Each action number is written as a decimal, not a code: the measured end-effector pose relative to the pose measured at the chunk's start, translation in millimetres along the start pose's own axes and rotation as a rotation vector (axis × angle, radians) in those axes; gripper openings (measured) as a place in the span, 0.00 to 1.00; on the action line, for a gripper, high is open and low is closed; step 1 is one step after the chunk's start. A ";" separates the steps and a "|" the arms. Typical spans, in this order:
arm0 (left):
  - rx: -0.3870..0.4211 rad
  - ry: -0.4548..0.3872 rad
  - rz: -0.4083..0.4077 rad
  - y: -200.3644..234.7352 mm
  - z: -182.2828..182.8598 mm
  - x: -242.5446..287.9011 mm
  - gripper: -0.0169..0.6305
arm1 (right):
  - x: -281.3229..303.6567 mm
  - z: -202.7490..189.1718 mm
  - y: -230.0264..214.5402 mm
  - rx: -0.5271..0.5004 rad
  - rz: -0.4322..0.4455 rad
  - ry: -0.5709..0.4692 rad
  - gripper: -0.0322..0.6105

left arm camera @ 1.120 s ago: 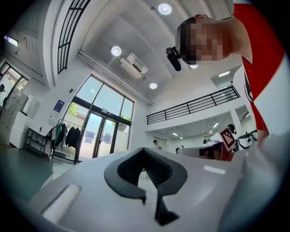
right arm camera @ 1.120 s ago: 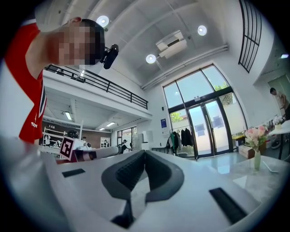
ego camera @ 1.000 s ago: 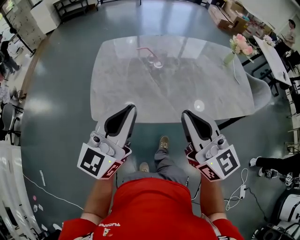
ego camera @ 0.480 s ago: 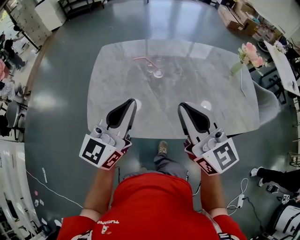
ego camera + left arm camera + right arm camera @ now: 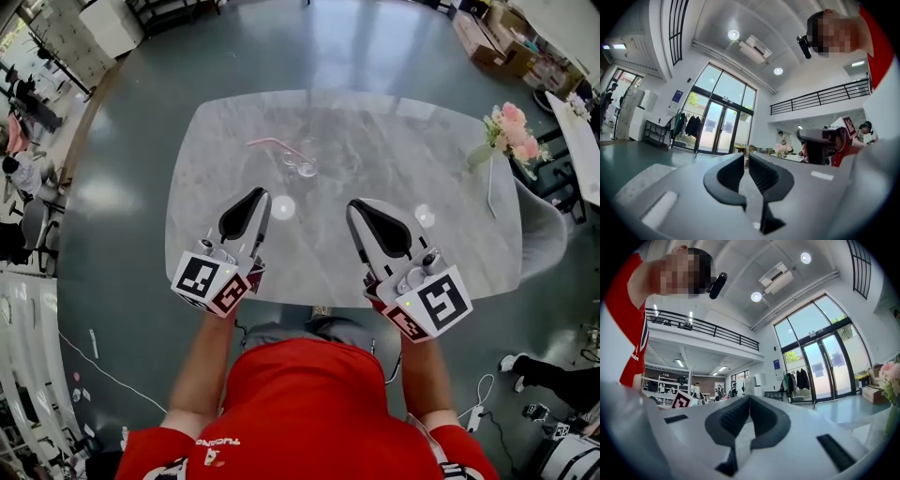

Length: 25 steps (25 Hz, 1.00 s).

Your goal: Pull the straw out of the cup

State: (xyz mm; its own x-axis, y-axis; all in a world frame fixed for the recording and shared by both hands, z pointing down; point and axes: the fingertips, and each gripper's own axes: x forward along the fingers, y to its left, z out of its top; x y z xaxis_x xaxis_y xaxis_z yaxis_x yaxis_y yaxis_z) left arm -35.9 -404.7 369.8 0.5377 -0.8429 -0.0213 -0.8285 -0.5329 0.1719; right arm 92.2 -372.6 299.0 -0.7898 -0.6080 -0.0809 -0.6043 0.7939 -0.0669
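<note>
Left gripper [image 5: 257,197]: jaws closed together, nothing between them | Right gripper [image 5: 356,206]: jaws meeting at the tips, empty | Cup [image 5: 302,168]: clear, on the marble table [image 5: 206,187], ahead of both grippers, well apart from either | Straw [image 5: 267,144]: pink, in the cup, upper end leaning toward the left gripper's side | Flower vase [image 5: 509,133]: far out beyond the right gripper.

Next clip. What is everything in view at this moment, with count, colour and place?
table: one, grey marble, centre
cup: one, clear, far half of the table
straw: one, pink, in the cup, leaning left
flowers: one bunch, pink, table's far right corner
left gripper: one, white and black, shut, empty, over the table's near side
right gripper: one, white and black, shut, empty, beside it
</note>
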 end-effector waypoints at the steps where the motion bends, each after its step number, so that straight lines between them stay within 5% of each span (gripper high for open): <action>1: -0.001 0.013 0.007 4.3 -5.7 5.9 0.04 | 3.1 -1.8 -4.3 0.006 0.003 0.005 0.05; 16: -0.175 0.214 0.041 88.2 -94.1 89.4 0.29 | 36.9 -19.0 -31.5 0.037 -0.074 0.065 0.05; 25: -0.196 0.298 0.046 122.5 -136.7 135.6 0.32 | 29.1 -31.8 -45.9 0.048 -0.151 0.108 0.05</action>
State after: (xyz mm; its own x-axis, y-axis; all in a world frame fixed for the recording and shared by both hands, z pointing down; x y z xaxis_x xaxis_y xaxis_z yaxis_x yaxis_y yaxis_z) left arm -43.1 -574.1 522.6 0.5465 -0.7915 0.2737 -0.8227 -0.4464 0.3519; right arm 93.6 -426.6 331.3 -0.6987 -0.7143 0.0409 -0.7133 0.6909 -0.1179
